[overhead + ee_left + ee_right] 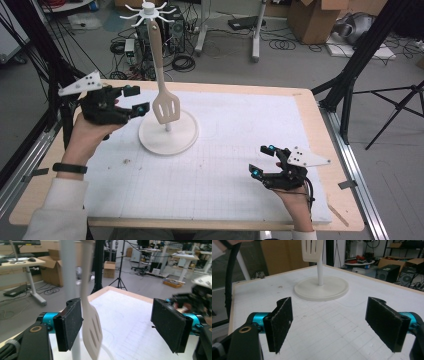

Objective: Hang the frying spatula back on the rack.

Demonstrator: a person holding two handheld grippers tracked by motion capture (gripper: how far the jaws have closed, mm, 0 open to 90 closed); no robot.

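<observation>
A: Slotted spatula (165, 104) — one of them, cream-coloured, hanging by its handle from the top hooks of the utensil rack (168, 132), blade down and clear of the round base, at the far left of the table (240, 150).

B: What stands around it?

A: One rack: a round base, a thin upright pole, a ring of hooks on top. Its pole runs just behind the blade. Nothing else hangs there that I can see. The white gridded mat (225, 165) covers most of the table.

B: And the left gripper (134, 100)?

A: Just left of the spatula, jaws released and spread wide. In the left gripper view the blade hangs just beside one pad (70, 323), the other pad well apart from it; whether the near pad touches, I cannot tell.

B: The right gripper (263, 160)?

A: Near right, low over the mat, jaws open with nothing between them, pointing towards the rack.
</observation>
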